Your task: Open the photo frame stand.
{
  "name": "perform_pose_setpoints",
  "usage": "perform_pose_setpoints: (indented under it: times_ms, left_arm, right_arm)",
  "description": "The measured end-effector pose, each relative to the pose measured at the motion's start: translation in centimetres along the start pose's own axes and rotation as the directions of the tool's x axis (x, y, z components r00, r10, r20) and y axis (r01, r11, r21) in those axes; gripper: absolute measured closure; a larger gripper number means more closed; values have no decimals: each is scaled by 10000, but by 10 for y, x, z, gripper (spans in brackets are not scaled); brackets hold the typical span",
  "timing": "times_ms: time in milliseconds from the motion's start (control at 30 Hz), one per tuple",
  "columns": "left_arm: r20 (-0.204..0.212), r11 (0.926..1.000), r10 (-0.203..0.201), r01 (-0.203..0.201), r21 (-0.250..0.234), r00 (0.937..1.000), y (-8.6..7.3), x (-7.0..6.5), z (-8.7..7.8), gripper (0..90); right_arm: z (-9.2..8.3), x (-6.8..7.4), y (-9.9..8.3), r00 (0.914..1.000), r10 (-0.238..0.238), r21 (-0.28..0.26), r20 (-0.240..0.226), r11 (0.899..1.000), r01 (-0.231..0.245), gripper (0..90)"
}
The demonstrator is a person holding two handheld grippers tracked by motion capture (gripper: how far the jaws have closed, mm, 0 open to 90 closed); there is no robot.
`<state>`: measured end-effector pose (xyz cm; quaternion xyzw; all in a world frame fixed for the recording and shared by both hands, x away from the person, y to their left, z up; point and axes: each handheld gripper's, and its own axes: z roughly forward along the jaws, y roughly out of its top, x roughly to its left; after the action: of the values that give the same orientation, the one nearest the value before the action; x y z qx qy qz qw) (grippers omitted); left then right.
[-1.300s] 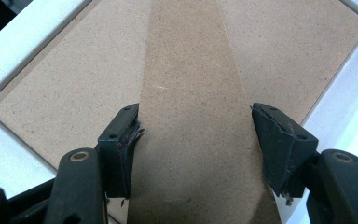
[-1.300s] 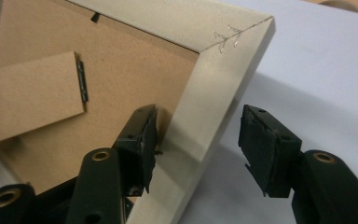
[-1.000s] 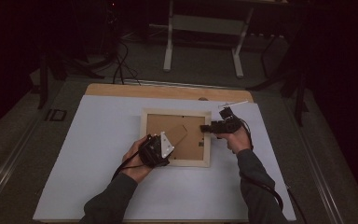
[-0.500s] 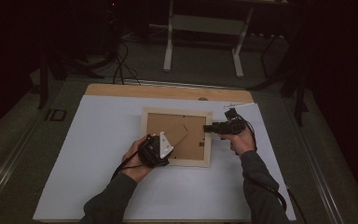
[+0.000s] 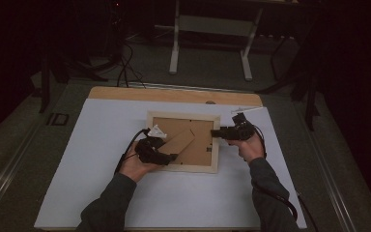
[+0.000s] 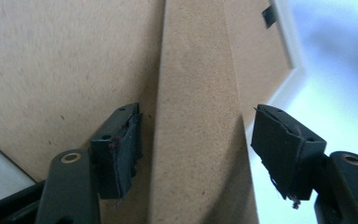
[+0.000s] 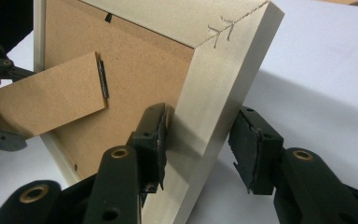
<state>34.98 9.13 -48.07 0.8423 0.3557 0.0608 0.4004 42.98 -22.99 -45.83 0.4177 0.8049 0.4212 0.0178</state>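
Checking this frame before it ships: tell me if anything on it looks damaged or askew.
The picture frame lies face down, its brown stand flap swung off the backing. The mitred corner shows a stapled seam, not a break. Nothing looks damaged.

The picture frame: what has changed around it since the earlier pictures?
The left gripper has just opened its jaws wider around the easel stand without pressing it. The right gripper swung level onto the frame's right rail. The picture frame stayed face down.

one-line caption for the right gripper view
Right tool straddling the pale rail of a face-down picture frame, stand flap lifted.
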Motion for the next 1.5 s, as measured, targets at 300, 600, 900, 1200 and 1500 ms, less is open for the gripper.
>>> perform_pose_setpoints:
  times_ms: [300,600,900,1200,1500]
  left_arm:
    - [791,9972,-724,707,236,9942,0,8,-3,464]
    - [760,9979,-329,285,585,9966,4,3,-3,559]
    - [487,9988,-268,247,432,9985,6,1,-1,575]
    - [174,9996,-102,98,257,9998,15,1,-2,648]
    - [-339,9997,88,-80,217,9994,20,-1,2,648]
  right_arm:
    - [-2,7,2,9990,-390,-44,237,9992,391,564]
    - [-4,10,2,9980,-536,-80,343,9985,539,565]
    - [-8,14,1,9954,-619,-441,731,9969,653,572]
    - [-16,17,7,9911,-753,-835,1098,9929,847,597]
    - [-22,19,6,9861,-841,-1194,1430,9876,1016,602]
